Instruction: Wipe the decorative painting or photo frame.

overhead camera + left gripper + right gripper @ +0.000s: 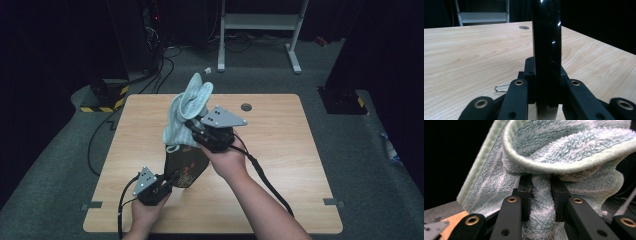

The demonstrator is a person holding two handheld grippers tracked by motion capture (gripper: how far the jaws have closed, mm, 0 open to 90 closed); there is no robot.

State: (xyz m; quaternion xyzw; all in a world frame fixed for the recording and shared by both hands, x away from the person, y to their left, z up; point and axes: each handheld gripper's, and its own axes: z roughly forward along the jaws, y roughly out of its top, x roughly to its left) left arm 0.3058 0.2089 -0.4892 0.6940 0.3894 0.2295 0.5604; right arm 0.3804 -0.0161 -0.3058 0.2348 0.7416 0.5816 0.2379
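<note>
A dark glossy tray with an orange flower pattern stands on edge above the table's near middle. My left gripper is shut on its lower left rim. In the left gripper view the tray's shiny black edge rises upright between the jaws of that gripper. A pale blue-green towel is bunched over the tray's top edge, and my right gripper is shut on it from the right. In the right gripper view the fluffy towel is pinched in a fold by that gripper.
The light wooden table has a round grey grommet near its far edge. A small metal clip lies on the wood by the left gripper. A white frame, cables and a yellow-black striped base stand on the floor beyond.
</note>
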